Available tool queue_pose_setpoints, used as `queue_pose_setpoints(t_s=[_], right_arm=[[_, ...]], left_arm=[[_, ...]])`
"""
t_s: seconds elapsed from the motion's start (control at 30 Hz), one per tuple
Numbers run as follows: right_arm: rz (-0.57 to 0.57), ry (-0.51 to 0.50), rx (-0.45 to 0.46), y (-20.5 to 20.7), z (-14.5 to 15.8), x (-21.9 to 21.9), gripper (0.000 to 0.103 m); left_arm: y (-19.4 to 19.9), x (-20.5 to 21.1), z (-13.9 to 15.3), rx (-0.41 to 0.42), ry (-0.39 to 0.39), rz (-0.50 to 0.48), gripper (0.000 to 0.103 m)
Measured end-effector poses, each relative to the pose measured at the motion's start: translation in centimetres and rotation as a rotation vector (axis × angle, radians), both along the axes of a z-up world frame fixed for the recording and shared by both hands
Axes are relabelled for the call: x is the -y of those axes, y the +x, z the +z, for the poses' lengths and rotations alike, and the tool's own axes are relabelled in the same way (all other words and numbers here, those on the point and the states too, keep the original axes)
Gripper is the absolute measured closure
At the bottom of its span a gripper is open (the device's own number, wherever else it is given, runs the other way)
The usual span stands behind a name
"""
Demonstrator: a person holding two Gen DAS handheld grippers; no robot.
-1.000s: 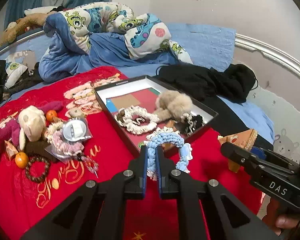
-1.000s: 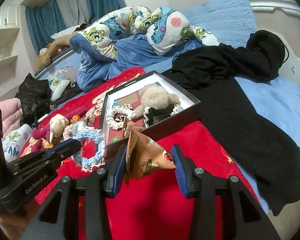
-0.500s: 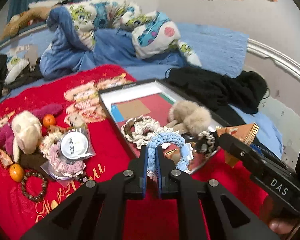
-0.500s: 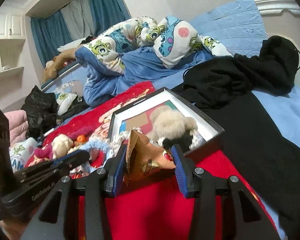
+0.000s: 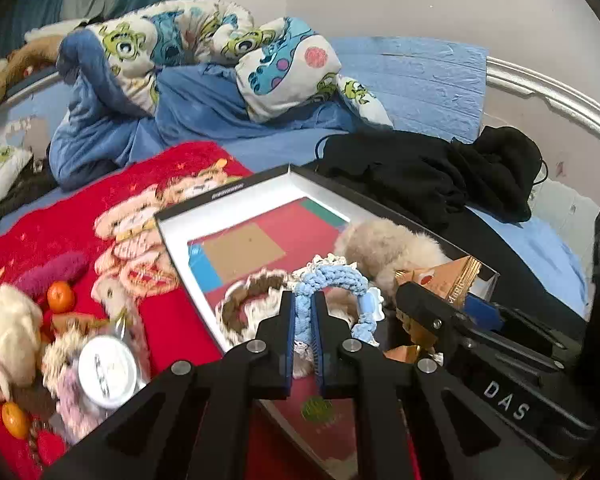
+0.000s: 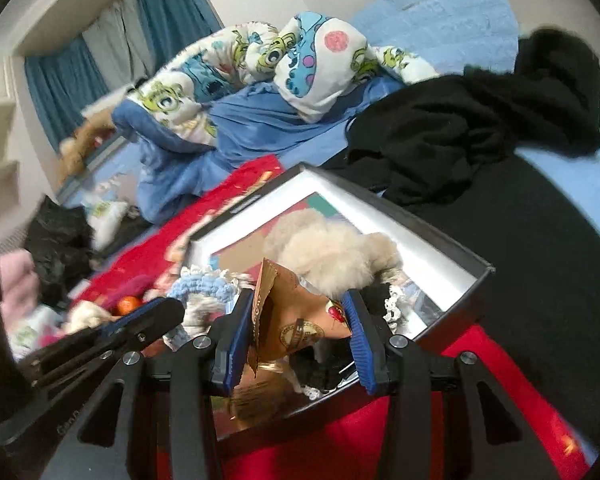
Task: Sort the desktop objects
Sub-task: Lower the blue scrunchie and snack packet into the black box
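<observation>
**A:** Which step are you seeing me in?

**B:** You are carrying two things over the box (image 5: 228, 194), judging by where both grippers are hanging. Your left gripper (image 5: 303, 320) is sitting low in the middle of its frame, fingers nearly together and clamped on the blue scrunchie (image 5: 332, 280), whose loop is dangling above the box floor. Your right gripper (image 6: 296, 332) is pinching the brown packet (image 6: 296, 312), fingers fairly wide apart because the packet is filling the gap between them.

**A:** So what is the next move asking of me?

**B:** I am guessing a release. You are probably needing to lower each item a little, then spread the fingers so each drops inside the walls. The fur ball (image 5: 388, 244) and the cream scrunchie (image 5: 240, 300) are already lying in the box, so you are aiming for the bare patch toward the upper left of the floor.

**A:** And the rest?

**B:** The oranges (image 5: 60, 297), the tin (image 5: 107, 371) and the plush (image 5: 12, 332) are waiting on the red blanket (image 5: 172, 320) at lower left, not yet sorted.
</observation>
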State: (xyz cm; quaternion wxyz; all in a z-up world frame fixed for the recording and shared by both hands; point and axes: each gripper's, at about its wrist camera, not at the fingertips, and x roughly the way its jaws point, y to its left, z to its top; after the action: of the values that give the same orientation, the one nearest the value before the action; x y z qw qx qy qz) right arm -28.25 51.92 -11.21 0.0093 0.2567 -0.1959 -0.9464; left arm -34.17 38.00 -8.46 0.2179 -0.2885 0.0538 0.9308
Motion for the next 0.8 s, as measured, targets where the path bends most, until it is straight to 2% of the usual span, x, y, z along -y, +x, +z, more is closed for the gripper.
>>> queue_pose_setpoints(t_s=[0.17,0.3,0.47,0.8], right_arm=[[-0.036,0.084,0.012,-0.9,0.2,0.1,0.060],[-0.025,0.186,0.046,-1.7,0.1,1.2,0.060],[-0.065,0.299,0.082,-2.4,0.0,3.0,0.060],[-0.060,0.329,0.113,-2.8,-0.8,3.8,0.060]], left_arm=[[-0.4,-1.0,-0.6,-0.069,-0.034,-0.065,0.095],[-0.8,-0.6,-2.0,-0.053,-0.051,-0.065,0.095],[-1.6,1.2,-3.5,0.019,0.025,-0.062,0.095],[-1.6,1.5,-4.0,0.019,0.024,-0.056,0.095]])
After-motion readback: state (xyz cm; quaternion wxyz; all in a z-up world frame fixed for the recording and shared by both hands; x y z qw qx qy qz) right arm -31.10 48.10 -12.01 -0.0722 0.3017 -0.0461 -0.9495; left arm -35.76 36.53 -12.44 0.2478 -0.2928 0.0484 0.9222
